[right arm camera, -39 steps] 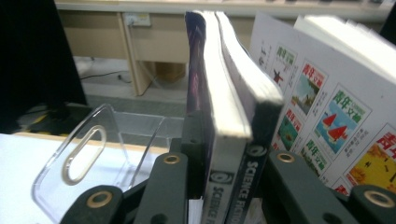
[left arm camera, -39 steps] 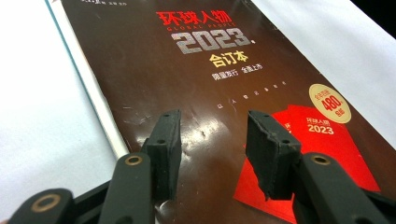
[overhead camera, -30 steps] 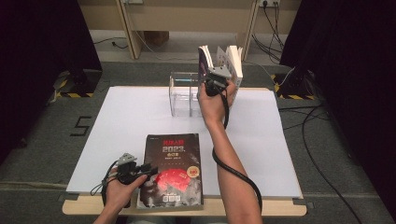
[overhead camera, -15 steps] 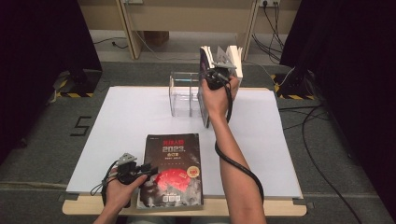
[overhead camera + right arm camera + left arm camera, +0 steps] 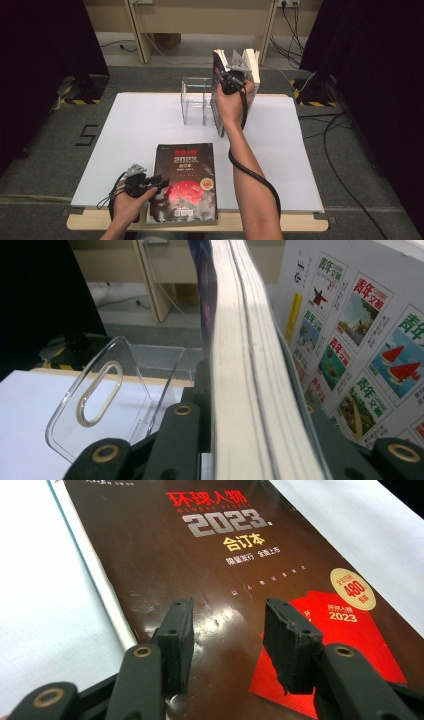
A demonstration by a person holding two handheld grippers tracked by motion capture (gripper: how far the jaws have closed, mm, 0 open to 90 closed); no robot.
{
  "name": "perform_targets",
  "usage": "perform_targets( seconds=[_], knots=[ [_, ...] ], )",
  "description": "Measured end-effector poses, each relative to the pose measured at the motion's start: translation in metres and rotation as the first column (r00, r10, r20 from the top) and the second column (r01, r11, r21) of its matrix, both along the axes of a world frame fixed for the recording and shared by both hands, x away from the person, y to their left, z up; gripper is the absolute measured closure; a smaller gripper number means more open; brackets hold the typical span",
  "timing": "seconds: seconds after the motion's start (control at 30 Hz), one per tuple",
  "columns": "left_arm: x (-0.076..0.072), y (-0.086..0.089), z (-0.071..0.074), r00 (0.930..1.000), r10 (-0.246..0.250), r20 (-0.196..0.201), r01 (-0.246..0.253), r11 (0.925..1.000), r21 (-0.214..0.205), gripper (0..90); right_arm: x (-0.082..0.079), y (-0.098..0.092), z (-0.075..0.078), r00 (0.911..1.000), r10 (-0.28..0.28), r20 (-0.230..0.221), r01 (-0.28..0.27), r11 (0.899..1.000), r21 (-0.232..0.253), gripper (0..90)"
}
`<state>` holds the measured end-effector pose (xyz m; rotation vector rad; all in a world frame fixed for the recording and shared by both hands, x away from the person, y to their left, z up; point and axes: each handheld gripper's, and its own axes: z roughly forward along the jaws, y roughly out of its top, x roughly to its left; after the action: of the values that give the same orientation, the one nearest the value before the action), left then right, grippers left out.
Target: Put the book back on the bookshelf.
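The right gripper (image 5: 231, 80) has just clamped tighter on the upright book (image 5: 235, 365) at the frame's upper centre, beside the clear rack (image 5: 196, 100) — likely slotting it in — while the left gripper (image 5: 159, 181) hangs slack over the dark magazine (image 5: 185, 182).

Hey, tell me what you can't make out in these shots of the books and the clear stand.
- Upright book: front cover hidden in the right gripper view, edge-on to the camera.
- Right gripper: pads hidden by that book's pages.
- Clear stand: in the high view, the book and hand cover its right end.
- Dark book: small print blurred, bottom cut off by the left gripper view's edge.
- Left gripper: open above it; contact unclear.
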<state>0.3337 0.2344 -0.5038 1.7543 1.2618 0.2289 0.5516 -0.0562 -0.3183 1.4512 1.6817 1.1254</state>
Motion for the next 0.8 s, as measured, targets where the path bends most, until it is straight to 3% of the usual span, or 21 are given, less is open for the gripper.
perform_targets(
  seconds=[0.2,0.23,0.33,0.63,0.8],
  knots=[
    [0.0,0.0,0.0,1.0,-0.001,-0.002,0.001,1.0,-0.002,54.7,-0.003,-0.002,-0.006,0.9985,-0.01,0.054,0.007,0.999,0.045,77.0],
    [0.0,0.0,0.0,1.0,-0.002,-0.001,0.002,1.0,-0.002,54.7,-0.002,-0.002,-0.007,0.9964,-0.018,0.083,0.013,0.998,0.056,77.0],
    [0.001,0.001,0.0,1.0,-0.002,-0.002,0.002,1.0,-0.002,54.8,-0.001,-0.001,-0.004,0.9935,-0.027,0.111,0.021,0.998,0.053,77.0],
    [0.0,0.001,0.0,1.0,-0.004,0.0,0.004,1.0,-0.001,54.7,0.005,0.005,-0.014,0.9908,-0.067,0.118,0.063,0.997,0.039,76.5],
    [0.0,0.001,0.0,1.0,-0.004,0.001,0.004,1.0,0.0,54.7,0.008,0.003,-0.012,0.993,-0.073,0.093,0.07,0.997,0.033,73.5]
  ],
)
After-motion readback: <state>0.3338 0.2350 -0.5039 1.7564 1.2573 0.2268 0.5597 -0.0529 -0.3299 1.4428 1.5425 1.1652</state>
